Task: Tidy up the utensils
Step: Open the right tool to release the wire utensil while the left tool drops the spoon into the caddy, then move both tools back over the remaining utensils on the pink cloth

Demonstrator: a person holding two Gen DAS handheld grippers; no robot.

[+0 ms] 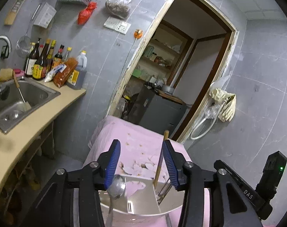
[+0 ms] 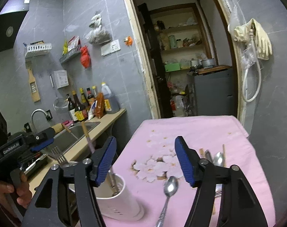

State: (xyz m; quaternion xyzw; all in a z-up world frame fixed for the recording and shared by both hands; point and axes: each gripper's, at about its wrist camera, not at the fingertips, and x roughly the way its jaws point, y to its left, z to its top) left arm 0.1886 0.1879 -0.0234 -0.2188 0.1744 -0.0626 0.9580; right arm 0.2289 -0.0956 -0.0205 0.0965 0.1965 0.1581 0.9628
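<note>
Two grippers over white holder (image 2: 116, 198) on pink cloth (image 2: 209, 132): left gripper (image 1: 141, 162) parted, empty, above holder; right gripper (image 2: 145, 160) wide, empty, right of holder. Spoon (image 2: 169, 193) beside holder; loose utensils (image 2: 217, 158) farther right.

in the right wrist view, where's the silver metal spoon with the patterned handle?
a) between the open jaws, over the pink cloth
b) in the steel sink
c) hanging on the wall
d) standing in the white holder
a: the silver metal spoon with the patterned handle shows between the right gripper's open jaws over the pink flowered tablecloth, beside the white cylindrical utensil holder, not in it.
</note>
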